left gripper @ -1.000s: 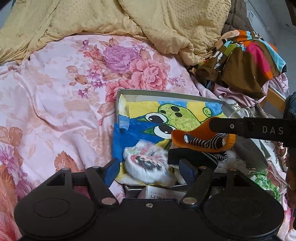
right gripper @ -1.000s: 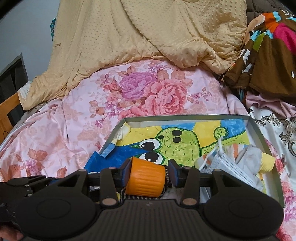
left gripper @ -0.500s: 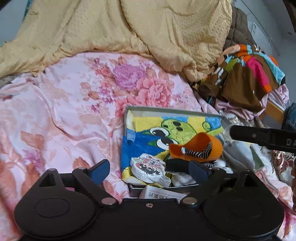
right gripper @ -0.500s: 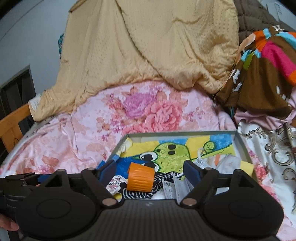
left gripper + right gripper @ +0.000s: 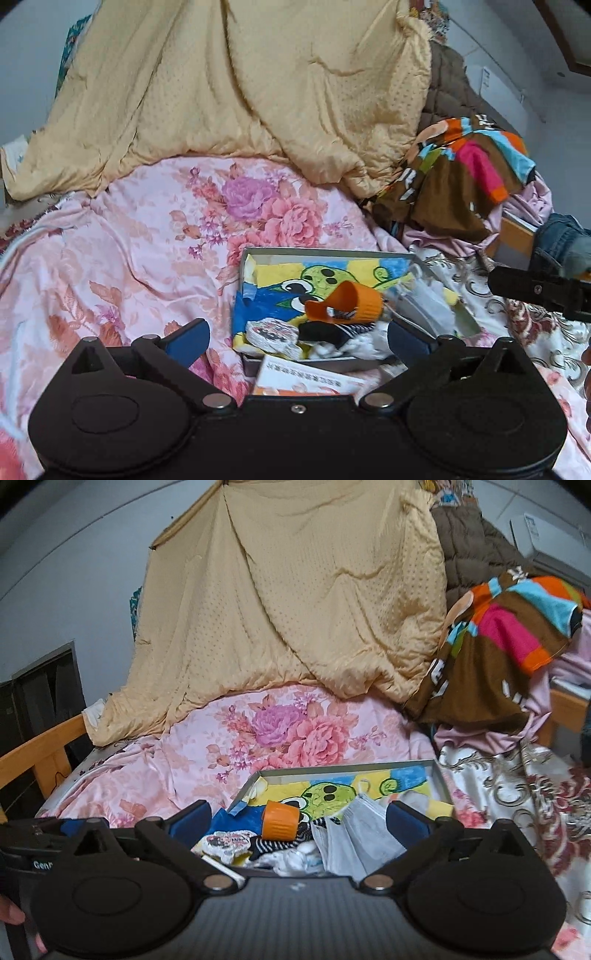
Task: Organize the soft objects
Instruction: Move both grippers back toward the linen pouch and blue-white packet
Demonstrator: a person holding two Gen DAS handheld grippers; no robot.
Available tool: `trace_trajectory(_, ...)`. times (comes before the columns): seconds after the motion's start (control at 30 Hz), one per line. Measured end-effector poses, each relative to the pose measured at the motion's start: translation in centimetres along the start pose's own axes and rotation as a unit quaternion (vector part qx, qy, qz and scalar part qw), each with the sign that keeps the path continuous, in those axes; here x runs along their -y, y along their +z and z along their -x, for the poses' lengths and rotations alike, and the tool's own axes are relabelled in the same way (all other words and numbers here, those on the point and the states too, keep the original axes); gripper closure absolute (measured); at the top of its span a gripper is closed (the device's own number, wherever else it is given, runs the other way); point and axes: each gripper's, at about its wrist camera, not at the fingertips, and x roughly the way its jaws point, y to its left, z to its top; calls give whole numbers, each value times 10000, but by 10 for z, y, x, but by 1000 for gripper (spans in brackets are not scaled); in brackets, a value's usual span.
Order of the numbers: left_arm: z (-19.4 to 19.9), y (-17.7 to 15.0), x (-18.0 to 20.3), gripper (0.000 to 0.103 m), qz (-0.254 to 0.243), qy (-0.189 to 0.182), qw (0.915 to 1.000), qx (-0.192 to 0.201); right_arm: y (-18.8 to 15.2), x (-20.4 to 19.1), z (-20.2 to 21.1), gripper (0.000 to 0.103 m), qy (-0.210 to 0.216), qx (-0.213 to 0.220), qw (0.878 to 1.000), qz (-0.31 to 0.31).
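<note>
A shallow grey box (image 5: pixel 325 252) with a green cartoon lining lies on the floral bed cover; it also shows in the right wrist view (image 5: pixel 351 768). Inside lie an orange-cuffed striped sock (image 5: pixel 351 302) (image 5: pixel 280 823), a round patterned cloth (image 5: pixel 272 332) (image 5: pixel 225 843), white face masks (image 5: pixel 360 834) and a yellow-edged white cloth (image 5: pixel 439 302). My left gripper (image 5: pixel 295 341) is open and empty, held back above the box's near edge. My right gripper (image 5: pixel 297 818) is open and empty, also pulled back from the box.
A yellow quilt (image 5: pixel 240 92) is heaped at the back. A striped brown garment (image 5: pixel 465 173) lies at the right. A printed carton (image 5: pixel 306 380) sits just before the box. A wooden bed rail (image 5: pixel 40 746) runs along the left.
My right gripper opened and let go of the orange sock, which now lies in the box. Both grippers drew back and up from the box, and the left opened wider.
</note>
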Motion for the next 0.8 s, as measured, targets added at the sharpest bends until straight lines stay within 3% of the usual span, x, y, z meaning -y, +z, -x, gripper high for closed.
trace_trajectory(0.33,65,-29,28,1,49,-43,9998,184,-33,-8,63,0,-40,120,9998,147)
trace_trajectory(0.8,106,-79,37,1,203,185,9992,-301,-88,2,102,0,-177,-232,9996,-36)
